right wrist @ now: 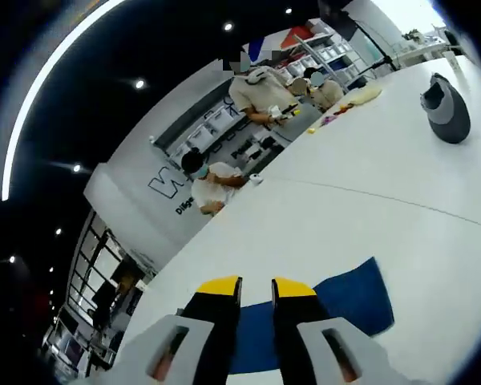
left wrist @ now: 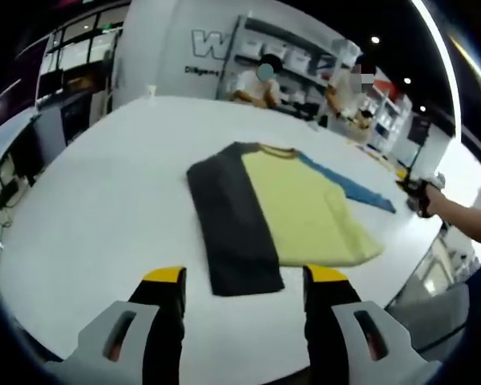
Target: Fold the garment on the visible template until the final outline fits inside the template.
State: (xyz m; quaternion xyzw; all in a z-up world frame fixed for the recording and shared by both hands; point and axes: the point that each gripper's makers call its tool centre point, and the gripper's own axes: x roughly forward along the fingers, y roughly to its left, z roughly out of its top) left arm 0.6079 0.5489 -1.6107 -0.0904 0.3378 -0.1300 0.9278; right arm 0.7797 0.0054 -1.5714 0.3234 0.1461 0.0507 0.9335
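The garment lies flat on the white table. Its body is yellow, and a dark grey side is folded over its left part. A blue sleeve sticks out to the right. My left gripper hovers open just short of the garment's near edge, with nothing between its yellow-tipped fingers. A person's hand holds my right gripper beside the sleeve's end. In the right gripper view, the right gripper hangs over the blue sleeve. Its jaws stand close, with a narrow gap and nothing pinched.
A grey, dark-edged object sits far out on the table. People stand at shelves beyond the table's far edge. Small items lie on the table near them. The table's near edge curves below my left gripper.
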